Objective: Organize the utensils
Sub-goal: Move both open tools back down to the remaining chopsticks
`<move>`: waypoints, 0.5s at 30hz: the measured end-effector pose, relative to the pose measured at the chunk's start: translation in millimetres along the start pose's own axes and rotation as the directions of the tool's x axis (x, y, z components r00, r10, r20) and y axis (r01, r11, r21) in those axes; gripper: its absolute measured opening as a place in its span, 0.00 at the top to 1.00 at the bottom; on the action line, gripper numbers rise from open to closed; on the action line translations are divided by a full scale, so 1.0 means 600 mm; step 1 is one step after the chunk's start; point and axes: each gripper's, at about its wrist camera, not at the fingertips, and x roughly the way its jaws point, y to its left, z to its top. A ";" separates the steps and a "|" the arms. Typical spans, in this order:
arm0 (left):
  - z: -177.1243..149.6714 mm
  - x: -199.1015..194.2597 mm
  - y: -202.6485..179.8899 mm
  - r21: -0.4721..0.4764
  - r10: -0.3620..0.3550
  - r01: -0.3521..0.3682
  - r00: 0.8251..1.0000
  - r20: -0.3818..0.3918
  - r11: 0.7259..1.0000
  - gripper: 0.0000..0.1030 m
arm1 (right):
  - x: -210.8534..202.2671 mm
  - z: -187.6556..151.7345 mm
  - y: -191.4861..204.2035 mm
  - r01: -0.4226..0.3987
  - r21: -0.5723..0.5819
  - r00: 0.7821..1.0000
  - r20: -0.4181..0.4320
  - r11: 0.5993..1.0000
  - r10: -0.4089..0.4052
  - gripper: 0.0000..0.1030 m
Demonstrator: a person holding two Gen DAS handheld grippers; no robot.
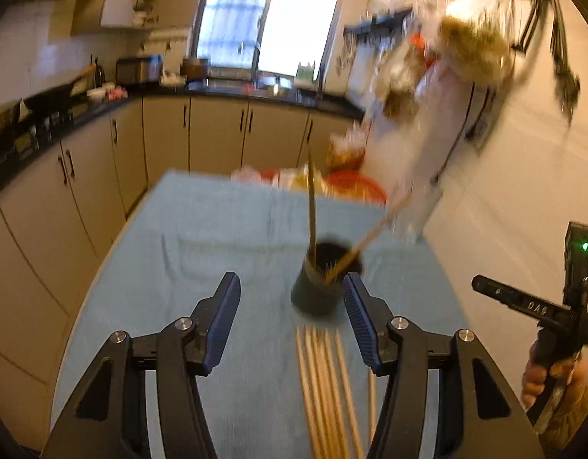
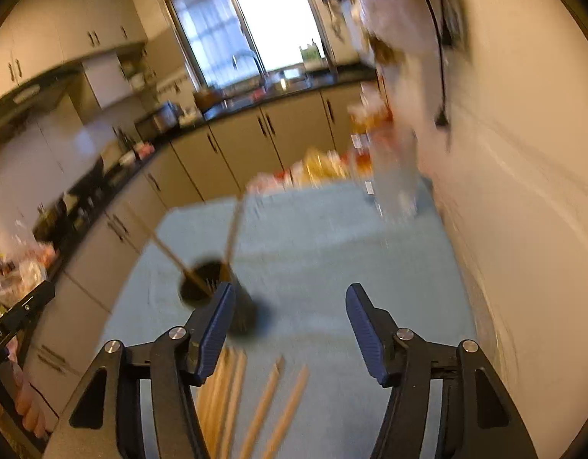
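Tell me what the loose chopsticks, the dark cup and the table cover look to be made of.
Chopsticks: pale tan, matte, straight with tapered tips; likely bamboo or light wood, unlacquered by the look.
Cup: dark and dull, no glint; perhaps plastic or matte ceramic, but blur leaves it open.
Table cover: light blue fabric, soft wrinkles and a fold line, no shine; it looks like towel-like cloth.

A holder (image 1: 316,287) stands on the worktop (image 1: 202,229) with two chopsticks (image 1: 312,214) leaning out of it, one toward each side. Nearer than the holder, a row of loose chopsticks (image 1: 324,390) lies side by side on the worktop. Beyond the far edge run cabinets (image 1: 217,134), and a wall (image 1: 523,176) stands to the right.
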 end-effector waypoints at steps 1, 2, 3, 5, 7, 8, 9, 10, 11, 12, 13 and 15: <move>-0.029 0.021 0.003 -0.003 0.003 -0.003 0.999 -0.049 1.000 0.47 | 0.013 -0.023 -0.011 0.004 0.009 0.999 -0.041 1.000 -0.003 0.37; -0.049 0.038 0.004 -0.010 0.001 -0.002 0.996 -0.086 1.000 0.47 | 0.028 -0.046 -0.020 0.005 0.017 0.996 -0.084 1.000 -0.003 0.37; -0.066 0.053 0.005 -0.018 -0.002 0.000 0.993 -0.117 1.000 0.47 | 0.042 -0.063 -0.028 0.000 0.025 0.993 -0.119 1.000 0.003 0.37; -0.105 0.093 0.007 -0.029 -0.014 0.008 0.980 -0.201 1.000 0.47 | 0.073 -0.105 -0.041 -0.020 0.054 0.981 -0.192 0.998 0.030 0.41; -0.136 0.129 0.006 -0.034 -0.023 0.015 0.964 -0.264 0.999 0.55 | 0.098 -0.137 -0.044 -0.032 0.061 0.970 -0.239 0.998 0.045 0.53; -0.148 0.146 0.004 -0.028 -0.020 0.012 0.957 -0.289 1.000 0.57 | 0.108 -0.151 -0.040 -0.039 0.057 0.966 -0.254 0.998 0.052 0.54; -0.154 0.160 0.001 -0.019 -0.014 0.008 0.951 -0.308 1.000 0.60 | 0.116 -0.166 -0.035 -0.044 0.050 0.964 -0.261 0.998 0.055 0.54; -0.164 0.170 -0.001 -0.010 -0.008 0.005 0.949 -0.316 1.000 0.63 | 0.124 -0.174 -0.029 -0.044 0.038 0.962 -0.268 0.998 0.052 0.54; -0.164 0.182 -0.007 0.002 0.000 0.001 0.947 -0.322 1.000 0.64 | 0.132 -0.180 -0.021 -0.040 0.025 0.960 -0.275 0.999 0.045 0.54; -0.166 0.195 -0.011 0.021 0.017 -0.011 0.945 -0.327 1.000 0.67 | 0.139 -0.183 -0.015 -0.038 0.017 0.959 -0.280 0.999 0.041 0.54; -0.167 0.206 -0.012 0.033 0.033 -0.023 0.943 -0.332 0.999 0.72 | 0.146 -0.184 -0.009 -0.037 0.009 0.958 -0.285 0.999 0.038 0.54; -0.162 0.224 -0.013 0.031 0.042 -0.033 0.936 -0.348 0.999 0.79 | 0.161 -0.183 0.004 -0.023 -0.015 0.956 -0.294 1.000 0.018 0.55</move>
